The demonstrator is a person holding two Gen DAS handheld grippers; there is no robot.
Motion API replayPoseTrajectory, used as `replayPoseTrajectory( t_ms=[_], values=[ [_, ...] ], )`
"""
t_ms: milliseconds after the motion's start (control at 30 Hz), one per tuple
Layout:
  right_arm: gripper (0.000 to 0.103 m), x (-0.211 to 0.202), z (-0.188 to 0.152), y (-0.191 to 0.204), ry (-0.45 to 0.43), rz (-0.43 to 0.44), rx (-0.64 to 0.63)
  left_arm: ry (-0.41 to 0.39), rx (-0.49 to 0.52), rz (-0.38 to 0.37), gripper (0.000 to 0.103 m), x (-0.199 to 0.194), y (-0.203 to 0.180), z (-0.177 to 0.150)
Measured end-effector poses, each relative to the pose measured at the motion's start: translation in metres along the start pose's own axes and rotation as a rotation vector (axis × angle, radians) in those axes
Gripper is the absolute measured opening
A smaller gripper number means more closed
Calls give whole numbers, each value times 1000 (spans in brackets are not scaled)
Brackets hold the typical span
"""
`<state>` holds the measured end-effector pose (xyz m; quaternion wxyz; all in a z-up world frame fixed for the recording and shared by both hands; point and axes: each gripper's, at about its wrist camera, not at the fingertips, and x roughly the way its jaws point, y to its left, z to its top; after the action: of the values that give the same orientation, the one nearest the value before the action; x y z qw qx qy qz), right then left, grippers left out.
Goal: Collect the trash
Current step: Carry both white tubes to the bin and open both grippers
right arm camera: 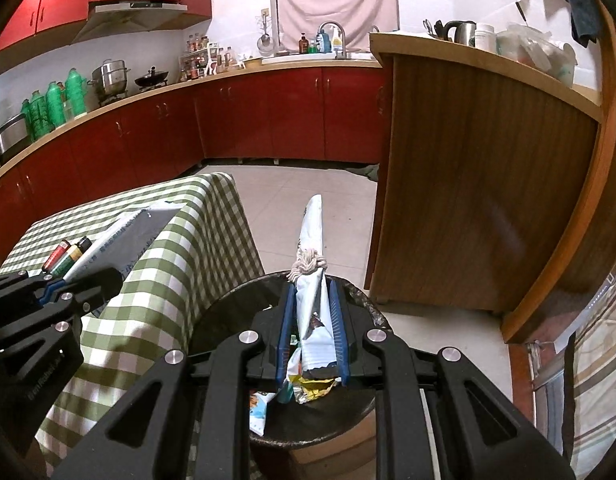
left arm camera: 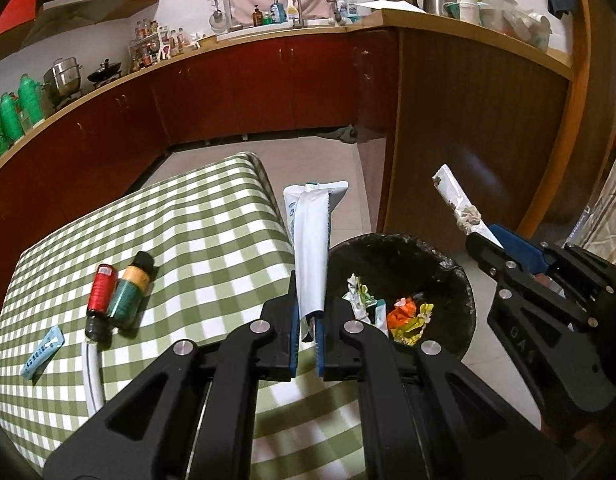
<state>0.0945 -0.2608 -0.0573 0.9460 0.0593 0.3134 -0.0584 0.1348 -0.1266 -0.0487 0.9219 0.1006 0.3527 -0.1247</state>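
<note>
My left gripper (left arm camera: pixel 308 308) is shut on a flat white packet (left arm camera: pixel 312 240) that stands upright at the table's right edge, beside the bin. A round bin with a black liner (left arm camera: pixel 448 264) sits on the floor below, with crumpled wrappers (left arm camera: pixel 408 316) inside. My right gripper (right arm camera: pixel 312 286) is shut on a long white wrapper (right arm camera: pixel 314 228) tied with a string knot (right arm camera: pixel 308 266), held above the bin (right arm camera: pixel 368 304). From the left wrist, the right gripper (left arm camera: pixel 488 236) and its wrapper (left arm camera: pixel 450 192) show to the right of the bin. The left gripper (right arm camera: pixel 87 276) appears at the left of the right wrist view.
The table has a green checked cloth (left arm camera: pixel 187 232). On it lie a red cylinder (left arm camera: pixel 103 292) and a green cylinder (left arm camera: pixel 127 296) with black caps, a blue strip (left arm camera: pixel 41 352) and a white tube (left arm camera: pixel 93 376). A wooden cabinet side (right arm camera: pixel 468 200) stands right of the bin.
</note>
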Motion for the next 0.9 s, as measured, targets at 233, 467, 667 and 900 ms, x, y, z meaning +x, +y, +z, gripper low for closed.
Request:
replayPoseTrajectory(
  t_ms=[233,467,667,900],
  values=[
    [19,9,-2,-3,7,4,10,17,6,-21,9,11,-9,6],
    [40,13,-5,-9,6,-3,26,53,-2,-25,25,21,-11,2],
    [41,11,-3,-8,5,-10,26,51,-10,-18,34,20,-9,1],
    [44,7,-1,-7,4,-17,30,42,-22,-7,35,15,-2,1]
  ],
)
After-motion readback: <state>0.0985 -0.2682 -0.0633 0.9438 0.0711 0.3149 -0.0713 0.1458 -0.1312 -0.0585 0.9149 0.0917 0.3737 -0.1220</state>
